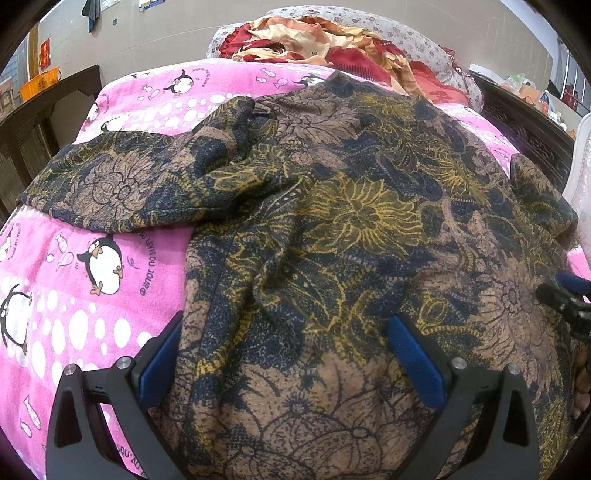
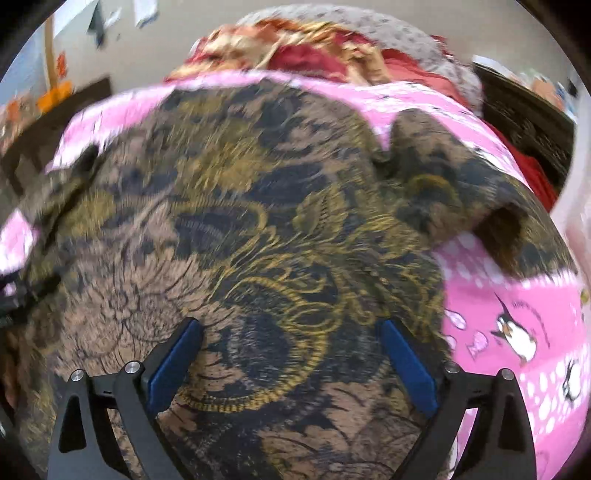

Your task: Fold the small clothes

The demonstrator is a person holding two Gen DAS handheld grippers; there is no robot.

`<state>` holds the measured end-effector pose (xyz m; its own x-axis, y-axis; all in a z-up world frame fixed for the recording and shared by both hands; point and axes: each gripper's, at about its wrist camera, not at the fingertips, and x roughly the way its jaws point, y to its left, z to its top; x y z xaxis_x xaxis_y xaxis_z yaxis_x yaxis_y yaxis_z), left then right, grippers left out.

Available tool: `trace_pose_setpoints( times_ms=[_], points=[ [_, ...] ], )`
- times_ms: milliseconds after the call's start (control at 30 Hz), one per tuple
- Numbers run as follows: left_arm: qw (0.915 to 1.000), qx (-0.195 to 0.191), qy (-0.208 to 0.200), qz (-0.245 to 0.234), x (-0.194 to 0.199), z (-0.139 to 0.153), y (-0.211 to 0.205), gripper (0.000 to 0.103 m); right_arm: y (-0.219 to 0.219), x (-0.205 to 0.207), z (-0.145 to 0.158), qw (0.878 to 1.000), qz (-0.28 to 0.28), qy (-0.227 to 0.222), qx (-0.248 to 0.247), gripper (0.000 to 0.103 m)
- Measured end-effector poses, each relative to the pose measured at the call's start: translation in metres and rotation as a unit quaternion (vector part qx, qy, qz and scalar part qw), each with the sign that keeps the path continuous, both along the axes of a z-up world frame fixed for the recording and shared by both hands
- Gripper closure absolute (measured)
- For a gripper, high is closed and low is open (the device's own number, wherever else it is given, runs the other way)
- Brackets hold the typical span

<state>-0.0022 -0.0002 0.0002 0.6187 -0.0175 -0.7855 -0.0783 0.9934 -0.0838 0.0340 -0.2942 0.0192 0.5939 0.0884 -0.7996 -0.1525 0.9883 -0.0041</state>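
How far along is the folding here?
Barely begun. Done: the floral garment lies spread on the pink penguin blanket, one sleeve out to the side, wrinkled, unfolded. In hand: nothing; the left gripper and right gripper hover open over it. Left: every fold.

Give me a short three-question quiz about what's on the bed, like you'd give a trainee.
1. True or false: the floral garment lies on a pink penguin blanket.
2. Are the left gripper's jaws open or shut?
A) open, with nothing pinched between them
B) shut on the cloth
3. What is piled at the far end of the bed, beyond the garment?

Key
1. True.
2. A. The right gripper stands wide too.
3. A heap of red and cream bedding against a grey flowered pillow.
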Motion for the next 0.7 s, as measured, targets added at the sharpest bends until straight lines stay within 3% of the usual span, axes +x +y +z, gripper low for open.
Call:
trace_pose_setpoints(
  times_ms=[700],
  points=[
    [0.9995, 0.009, 0.030, 0.002, 0.0084, 0.0010, -0.0001, 0.000, 0.0060, 0.0036, -0.0061, 1.000, -0.002, 0.002, -0.024, 0.000]
  ],
)
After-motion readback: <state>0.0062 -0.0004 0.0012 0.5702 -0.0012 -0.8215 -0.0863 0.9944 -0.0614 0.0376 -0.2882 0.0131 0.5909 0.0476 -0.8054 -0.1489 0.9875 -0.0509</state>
